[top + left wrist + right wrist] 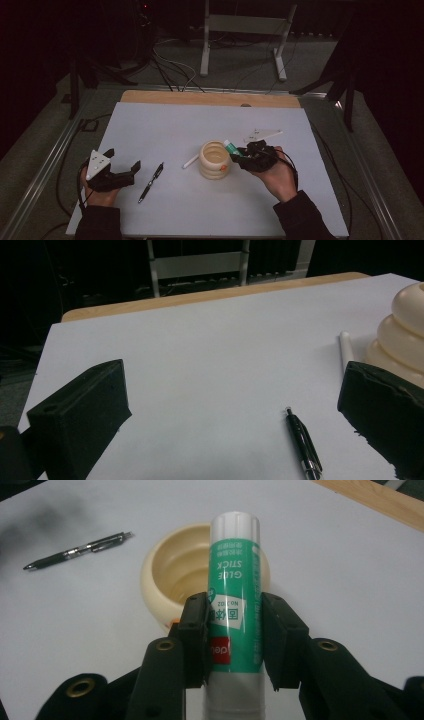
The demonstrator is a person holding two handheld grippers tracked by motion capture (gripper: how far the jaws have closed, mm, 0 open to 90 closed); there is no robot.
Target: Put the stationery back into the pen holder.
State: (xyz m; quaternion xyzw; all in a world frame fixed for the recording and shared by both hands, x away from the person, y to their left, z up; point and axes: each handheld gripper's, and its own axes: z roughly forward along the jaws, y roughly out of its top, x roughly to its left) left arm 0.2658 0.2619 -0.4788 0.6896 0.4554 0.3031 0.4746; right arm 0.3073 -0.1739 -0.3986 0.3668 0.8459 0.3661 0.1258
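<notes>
A green and white glue stick (234,590) is clamped between the two black jaws of my right gripper (233,625), its white cap pointing at the mouth of a cream ribbed cup (170,575). In the high view the right gripper (239,155) holds the glue stick (230,146) just right of the cup (215,160). My left gripper (122,165) rests at the table's left with its jaws wide apart and nothing between them; a black pen (304,444) lies ahead of it. A white stick (190,161) lies left of the cup.
The white sheet (210,205) covers a wooden table (150,96). The black pen (151,181) lies between the left gripper and the cup. A metal stand (245,30) and cables stand on the floor beyond the table.
</notes>
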